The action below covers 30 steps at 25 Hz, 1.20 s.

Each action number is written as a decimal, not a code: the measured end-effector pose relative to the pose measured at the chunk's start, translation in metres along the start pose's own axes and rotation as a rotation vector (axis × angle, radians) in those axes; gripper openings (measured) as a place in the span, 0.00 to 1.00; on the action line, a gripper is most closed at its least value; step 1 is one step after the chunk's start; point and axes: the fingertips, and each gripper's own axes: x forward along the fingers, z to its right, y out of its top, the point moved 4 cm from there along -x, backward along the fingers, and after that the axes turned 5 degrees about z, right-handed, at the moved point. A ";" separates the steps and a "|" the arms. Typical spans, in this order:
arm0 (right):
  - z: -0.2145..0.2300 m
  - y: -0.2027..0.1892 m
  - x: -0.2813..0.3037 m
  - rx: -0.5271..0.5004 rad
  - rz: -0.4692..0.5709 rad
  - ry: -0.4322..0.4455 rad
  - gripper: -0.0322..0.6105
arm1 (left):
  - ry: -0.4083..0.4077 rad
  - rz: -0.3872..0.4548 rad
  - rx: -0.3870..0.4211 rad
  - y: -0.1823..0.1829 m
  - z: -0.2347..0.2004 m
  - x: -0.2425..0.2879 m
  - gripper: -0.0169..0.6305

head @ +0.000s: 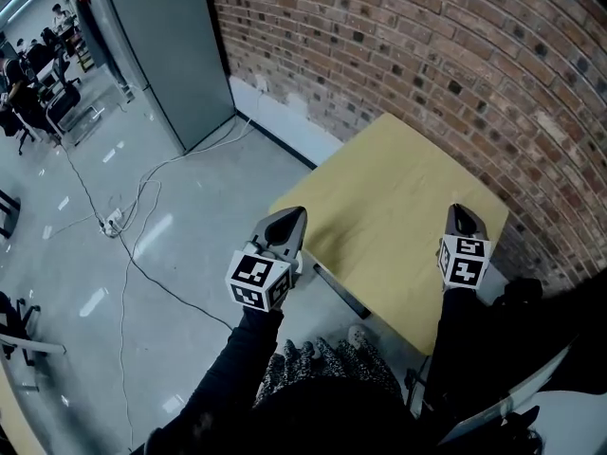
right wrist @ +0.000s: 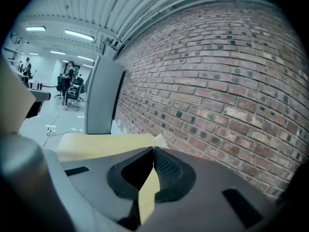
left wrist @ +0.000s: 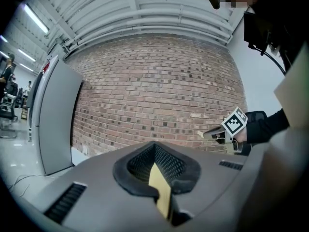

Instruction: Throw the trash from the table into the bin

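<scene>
Where the desk [head: 398, 197] stands, the brick wall [head: 427, 45] runs right behind its far edges. Grey floor [head: 199, 235] spreads off the desk's left side, and a tall grey panel [head: 161, 45] stands well beyond that side, against the same wall. The desk's yellow top is square-cornered. The left claw [head: 297, 213] hangs at the desk's left corner, pointing level toward the wall, its jaws closed together with nothing between the tips. The right claw [head: 457, 210] hangs over the desk's near right edge, tipped a little downward, its jaws likewise closed. A power strip [head: 112, 222] with cables lies on the floor, well left of the desk. A small pale bit [right wrist: 158, 140] shows at the right claw's tip; it is too small to tell whether it is trash nipped there.
</scene>
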 end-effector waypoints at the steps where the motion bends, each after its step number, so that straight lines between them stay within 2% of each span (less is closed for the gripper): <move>1: -0.010 0.004 -0.003 0.002 0.004 0.006 0.07 | -0.003 0.002 0.003 0.001 -0.003 -0.006 0.04; 8: -0.081 0.028 -0.007 0.007 0.044 0.072 0.07 | 0.020 0.015 0.013 0.007 -0.031 -0.047 0.04; 20: -0.223 0.080 0.008 -0.039 0.119 0.294 0.07 | 0.144 0.020 0.015 0.013 -0.082 -0.117 0.04; 30: -0.317 0.095 0.007 -0.058 0.147 0.467 0.07 | 0.256 0.030 -0.014 0.004 -0.118 -0.163 0.04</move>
